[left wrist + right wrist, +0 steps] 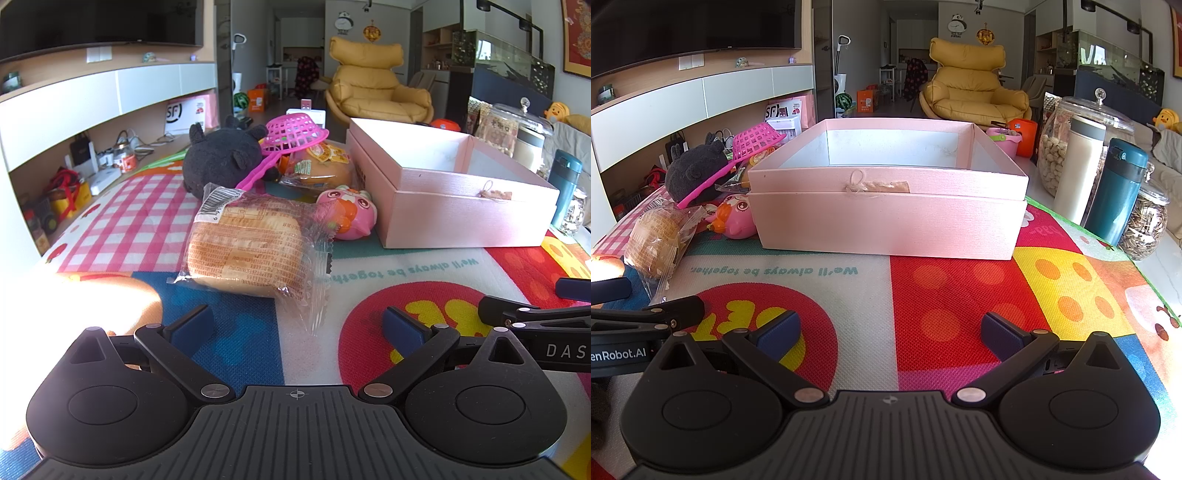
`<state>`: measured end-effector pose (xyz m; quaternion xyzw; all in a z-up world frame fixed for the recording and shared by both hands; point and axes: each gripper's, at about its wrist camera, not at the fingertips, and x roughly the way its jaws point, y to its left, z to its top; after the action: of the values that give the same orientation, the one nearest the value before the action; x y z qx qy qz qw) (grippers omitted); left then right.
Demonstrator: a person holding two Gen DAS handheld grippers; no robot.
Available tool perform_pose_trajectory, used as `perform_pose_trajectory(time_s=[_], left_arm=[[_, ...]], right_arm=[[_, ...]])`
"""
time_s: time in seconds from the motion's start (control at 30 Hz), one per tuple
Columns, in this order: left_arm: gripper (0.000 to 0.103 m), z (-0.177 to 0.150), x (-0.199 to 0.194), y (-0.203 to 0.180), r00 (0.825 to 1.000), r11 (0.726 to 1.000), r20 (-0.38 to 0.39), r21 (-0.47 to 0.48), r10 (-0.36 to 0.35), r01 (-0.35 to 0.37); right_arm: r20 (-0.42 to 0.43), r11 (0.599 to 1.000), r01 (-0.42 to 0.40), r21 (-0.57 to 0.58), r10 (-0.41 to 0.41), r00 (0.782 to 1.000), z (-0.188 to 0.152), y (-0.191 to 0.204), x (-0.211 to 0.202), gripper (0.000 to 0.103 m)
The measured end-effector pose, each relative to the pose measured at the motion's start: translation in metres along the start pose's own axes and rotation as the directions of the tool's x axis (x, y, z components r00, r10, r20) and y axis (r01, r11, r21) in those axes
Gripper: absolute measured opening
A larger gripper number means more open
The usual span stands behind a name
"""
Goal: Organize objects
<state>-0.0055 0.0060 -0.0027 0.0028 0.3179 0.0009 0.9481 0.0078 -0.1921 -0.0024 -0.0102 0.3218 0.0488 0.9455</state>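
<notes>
A wrapped bread loaf [247, 247] lies on the colourful mat just ahead of my left gripper [297, 325], which is open and empty. Behind it are a pink toy [351, 216], a second wrapped bun [317, 170], a pink plastic strainer [291, 134] and a dark plush toy [221, 158]. An open, empty pink box [458, 195] stands to the right. My right gripper [890, 332] is open and empty, facing the box [886, 218]. The loaf [659, 236], pink toy [737, 218], plush [694, 170] and strainer [757, 138] show at the left.
A teal flask [1115, 195], a white flask [1078, 170] and glass jars of nuts [1052, 155] and seeds [1148, 229] stand right of the box. The mat's right edge [1108, 240] runs beside them. A small pink pail [1004, 138] and an orange cup [1027, 136] sit behind the box.
</notes>
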Motion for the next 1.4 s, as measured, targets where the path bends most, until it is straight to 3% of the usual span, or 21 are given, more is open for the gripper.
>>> perform_pose_trajectory(time_s=[1.4], left_arm=[[0.101, -0.0021, -0.0035, -0.0003, 1.000, 1.000, 0.001, 0.009, 0.010, -0.010]], right_arm=[[0.003, 1.000, -0.004, -0.008, 0.004, 1.000, 0.0009, 0.0000, -0.0003, 0.103]])
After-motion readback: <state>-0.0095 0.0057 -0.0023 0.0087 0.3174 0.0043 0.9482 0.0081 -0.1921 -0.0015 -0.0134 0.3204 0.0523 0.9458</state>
